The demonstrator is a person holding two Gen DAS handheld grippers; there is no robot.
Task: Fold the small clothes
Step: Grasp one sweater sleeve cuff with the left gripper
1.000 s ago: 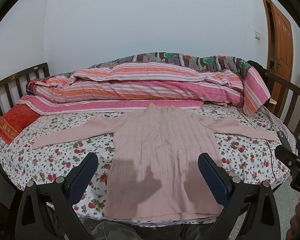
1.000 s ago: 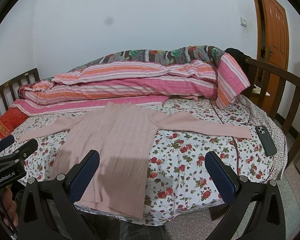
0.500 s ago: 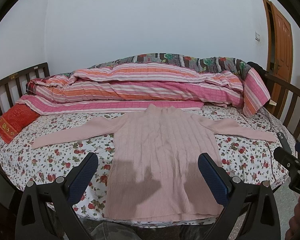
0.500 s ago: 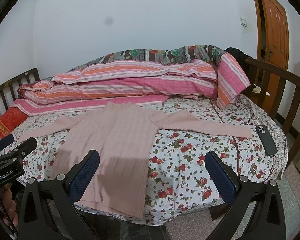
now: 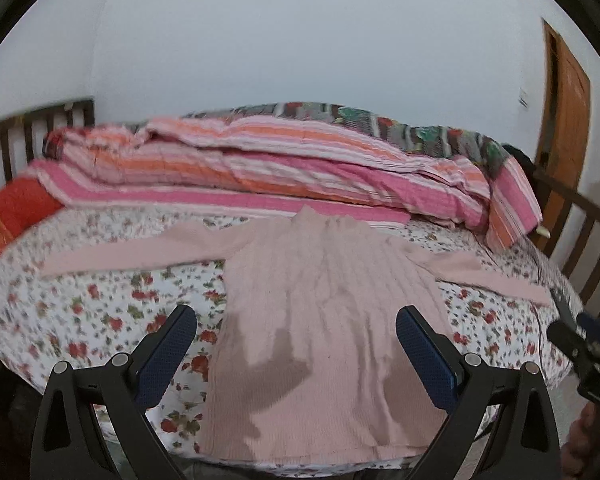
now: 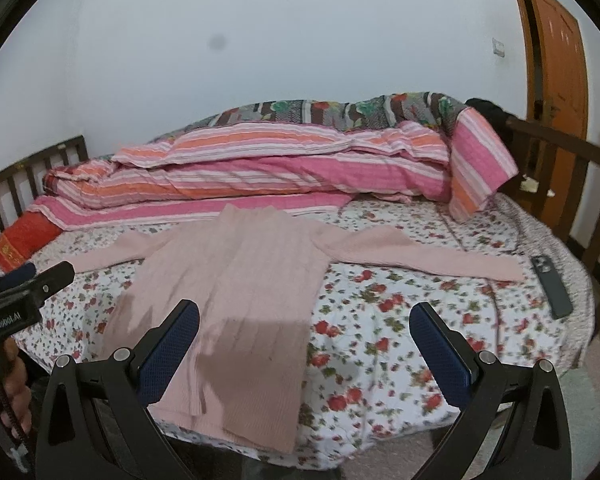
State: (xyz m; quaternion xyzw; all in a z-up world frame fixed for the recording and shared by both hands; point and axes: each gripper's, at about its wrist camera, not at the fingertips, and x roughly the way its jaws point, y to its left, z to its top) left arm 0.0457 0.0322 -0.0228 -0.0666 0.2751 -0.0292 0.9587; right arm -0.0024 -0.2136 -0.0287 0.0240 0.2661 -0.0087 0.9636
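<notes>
A pale pink knitted sweater (image 5: 328, 320) lies flat on the floral bed sheet (image 5: 100, 320), both sleeves spread out sideways, hem at the near bed edge. In the right wrist view the same sweater (image 6: 236, 280) lies left of centre, its right sleeve (image 6: 428, 260) reaching toward a phone. My left gripper (image 5: 296, 316) hangs open above the sweater's lower body, nothing between its blue pads. My right gripper (image 6: 304, 312) is open too, over the sweater's right side and the sheet. Each gripper shows at the edge of the other's view.
A rolled striped pink and orange quilt (image 6: 280, 168) fills the back of the bed. A red pillow (image 5: 12, 212) lies far left. A dark phone (image 6: 552, 286) rests on the sheet's right edge. Wooden bed rails (image 6: 572, 184) flank both ends; an orange door (image 6: 560, 56) stands right.
Both grippers have drifted slightly forward and left toward the bed, blurring the left wrist view. The sweater has not moved. Both pairs of jaws stay equally wide.
</notes>
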